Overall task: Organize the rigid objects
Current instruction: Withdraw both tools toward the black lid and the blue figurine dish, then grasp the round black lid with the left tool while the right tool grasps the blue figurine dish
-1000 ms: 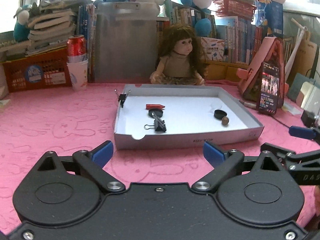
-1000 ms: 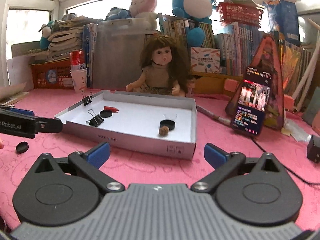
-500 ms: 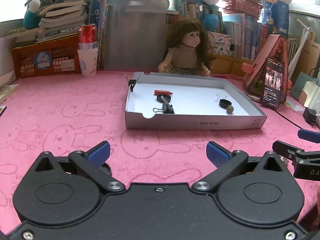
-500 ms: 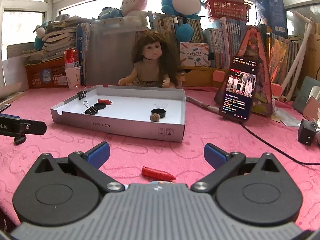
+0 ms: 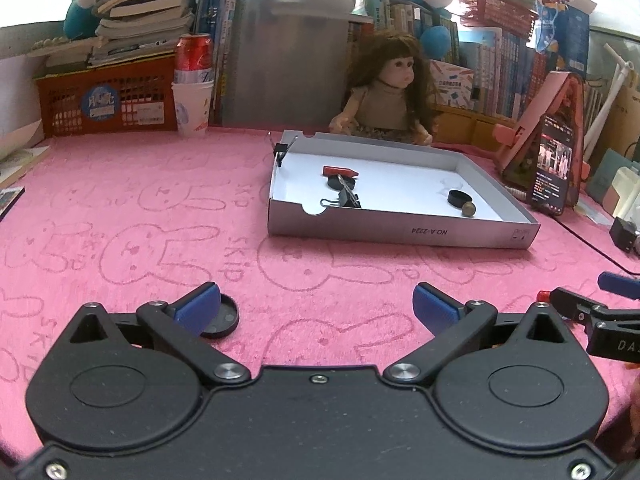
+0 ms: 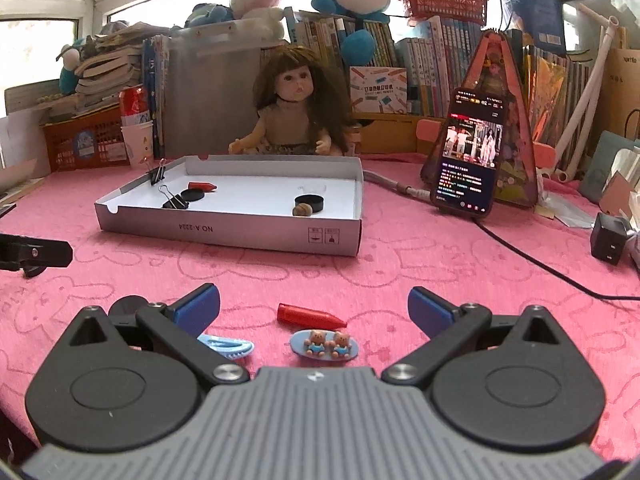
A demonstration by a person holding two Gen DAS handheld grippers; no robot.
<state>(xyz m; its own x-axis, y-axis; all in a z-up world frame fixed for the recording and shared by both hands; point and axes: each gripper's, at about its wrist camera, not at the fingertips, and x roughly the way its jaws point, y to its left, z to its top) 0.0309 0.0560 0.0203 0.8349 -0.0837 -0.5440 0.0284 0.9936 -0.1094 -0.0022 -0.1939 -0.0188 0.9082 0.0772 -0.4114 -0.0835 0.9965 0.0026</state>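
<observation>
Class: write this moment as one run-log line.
left claw: open, empty | right claw: open, empty | red crayon: on cloth between right fingers | tray: beyond

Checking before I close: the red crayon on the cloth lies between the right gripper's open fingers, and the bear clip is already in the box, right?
Not quite. The right wrist view shows the bear clip still on the pink cloth, beside the red crayon, not in the box. The right gripper is open around the crayon.

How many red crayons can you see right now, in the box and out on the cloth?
2. One red crayon lies inside the white box, near its far left corner; the other crayon lies on the pink cloth, between the right gripper's jaws.
</observation>
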